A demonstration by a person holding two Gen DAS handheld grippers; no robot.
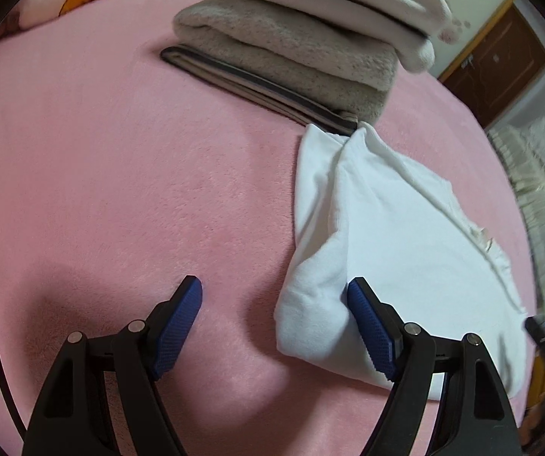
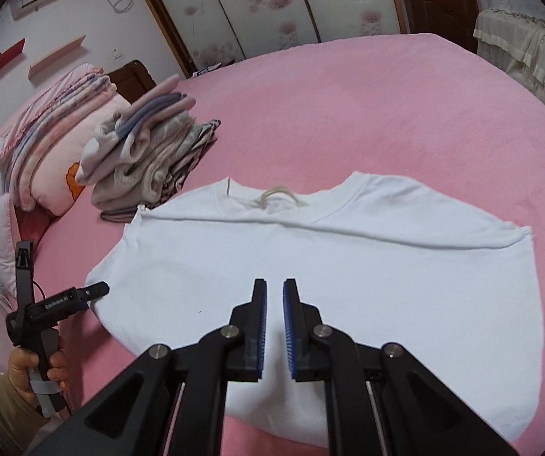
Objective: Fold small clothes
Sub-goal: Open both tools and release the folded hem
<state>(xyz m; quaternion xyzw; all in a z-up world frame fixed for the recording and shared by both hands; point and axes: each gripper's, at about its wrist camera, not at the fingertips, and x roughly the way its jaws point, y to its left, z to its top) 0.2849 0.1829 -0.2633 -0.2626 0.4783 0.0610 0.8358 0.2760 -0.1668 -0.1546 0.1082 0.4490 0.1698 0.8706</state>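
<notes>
Left fingers: the left gripper (image 1: 274, 296) stands wide apart with nothing between its blue pads; the right-hand pad (image 1: 371, 326) sits at the folded edge of the white top (image 1: 405, 235), the other over bare pink blanket (image 1: 120, 159). Looks like a set-up to pinch that near corner.

Right fingers: the right gripper (image 2: 274, 296) has its pads drawn nearly together with only a narrow slit between and no cloth in it, poised above the garment's near half.

White top: the task's thing, lying flat on the bed, neckline (image 2: 272, 195) at 12 o'clock from the right wrist, a crease running across below the collar. Sides appear already tucked in, so the lengthwise fold is probably next.

Left hand: seen from the right wrist at 8 o'clock, the person's hand (image 2: 32, 372) wraps the handle, its gripper tip touching the top's left edge.

Stack of folded clothes (image 2: 146, 155): at 10 o'clock, just beyond the top's shoulder, likely the destination pile, kept close for a short carry.

Pillows (image 2: 44, 133): behind the stack, at the head of the bed.

Containers: none in sight; the finished pieces sit straight on the blanket.
</notes>
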